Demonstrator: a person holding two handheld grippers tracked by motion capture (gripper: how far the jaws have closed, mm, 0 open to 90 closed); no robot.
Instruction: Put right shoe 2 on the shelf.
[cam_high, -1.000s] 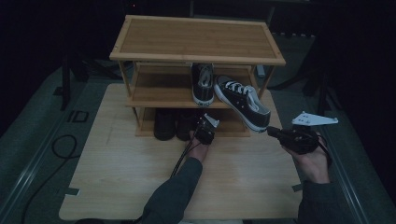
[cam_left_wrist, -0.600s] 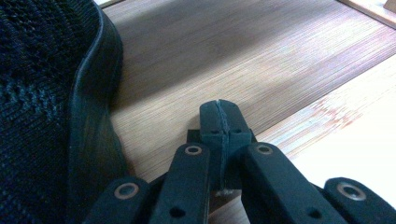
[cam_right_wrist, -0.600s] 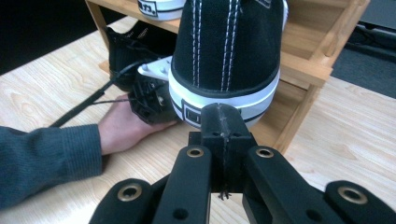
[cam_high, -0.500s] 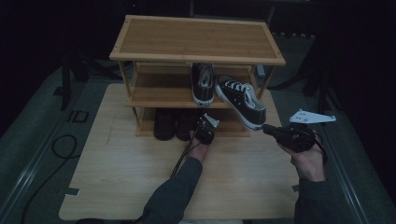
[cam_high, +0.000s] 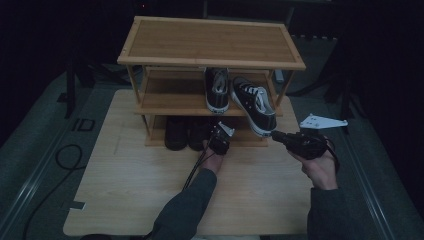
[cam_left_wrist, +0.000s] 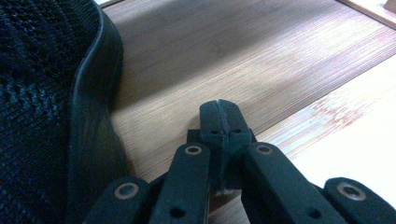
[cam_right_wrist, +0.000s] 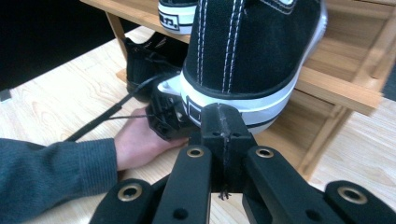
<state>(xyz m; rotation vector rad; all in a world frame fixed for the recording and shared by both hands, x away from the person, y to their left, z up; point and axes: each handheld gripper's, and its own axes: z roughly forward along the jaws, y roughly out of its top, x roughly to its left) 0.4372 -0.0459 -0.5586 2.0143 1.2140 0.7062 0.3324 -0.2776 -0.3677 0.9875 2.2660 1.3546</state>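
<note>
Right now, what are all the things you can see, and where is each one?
shoe rack: one, light wood, three shelves, at the far side of the table.
black-and-white sneakers: two, on the middle shelf; the right one sticks out over the front edge, its heel at the right gripper's tips.
dark shoes: two, black, on the bottom shelf at the left.
table: one, pale wood, under the rack.
cable: one, black, on the grey floor at the left.
left gripper: one, black, jaws shut, at the bottom shelf beside a dark shoe.
right gripper: one, black, jaws shut.
</note>
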